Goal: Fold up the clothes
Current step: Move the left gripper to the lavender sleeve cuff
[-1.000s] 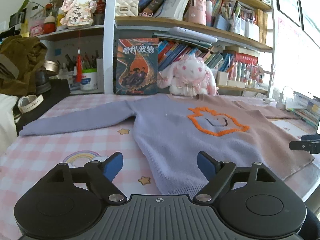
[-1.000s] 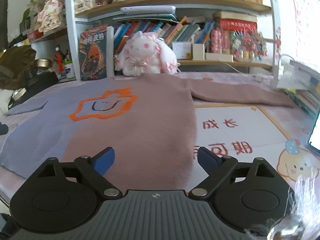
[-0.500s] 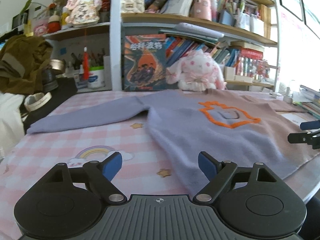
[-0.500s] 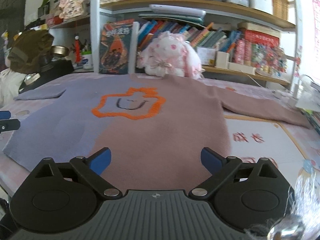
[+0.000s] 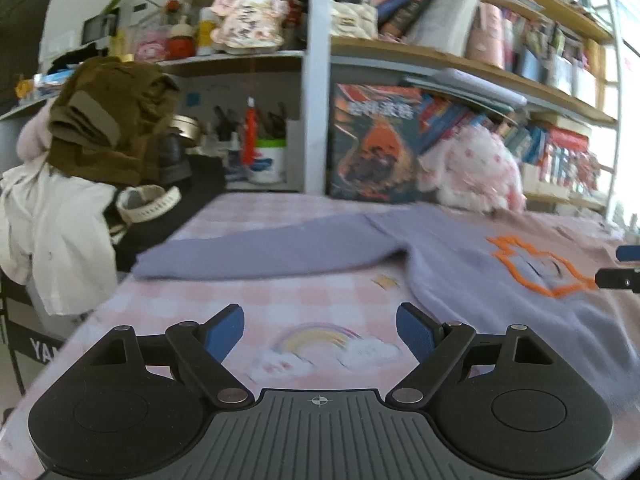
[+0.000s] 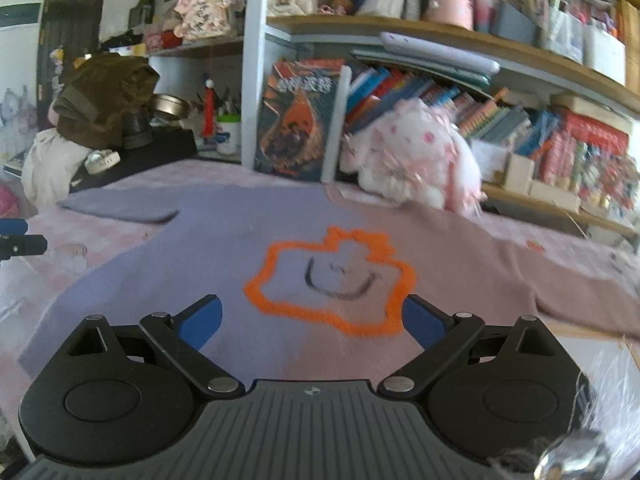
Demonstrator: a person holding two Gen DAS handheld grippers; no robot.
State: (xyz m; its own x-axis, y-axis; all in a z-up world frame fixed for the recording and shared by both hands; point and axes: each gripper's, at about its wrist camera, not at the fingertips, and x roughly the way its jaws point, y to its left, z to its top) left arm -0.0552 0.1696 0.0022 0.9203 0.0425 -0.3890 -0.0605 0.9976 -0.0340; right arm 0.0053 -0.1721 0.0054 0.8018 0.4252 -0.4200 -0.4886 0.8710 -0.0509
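Sweater (image 5: 472, 264) lies flat and spread out on a table (image 5: 248, 300) covered with a pink checked cloth. In the left wrist view, its lilac sleeve (image 5: 264, 252) stretches across the cloth toward the table's left edge. The left gripper (image 5: 320, 330) is spread wide, its blue fingertips (image 5: 222, 330) well apart, with nothing between them. It hangs over bare cloth printed with a rainbow (image 5: 320, 340), beside the sweater's side edge and not touching the garment. The tip of the right gripper (image 5: 624, 270) shows at the right edge of this view, above the sweater's body. A brown bag (image 5: 112, 120) and a pale garment (image 5: 56, 236) sit at the left of the table. A book (image 5: 376, 144) and a plush rabbit (image 5: 476, 172) stand against the shelves (image 5: 440, 56) behind the sweater. This view is blurred.

In the right wrist view, the sweater (image 6: 248, 248) fills the middle of the frame, lilac on the left half and dusty pink on the right. An orange outline (image 6: 332, 280) with a drawn smile sits on its chest. The right gripper (image 6: 312, 316) is also spread wide, holding nothing, and is above the lower front of the sweater, just below the outline. Whether it touches the fabric cannot be told. The pink sleeve (image 6: 560, 276) runs off to the right. The left gripper (image 6: 18, 240) shows at the left edge. The plush rabbit (image 6: 412, 156) and the book (image 6: 296, 120) stand just behind the collar.
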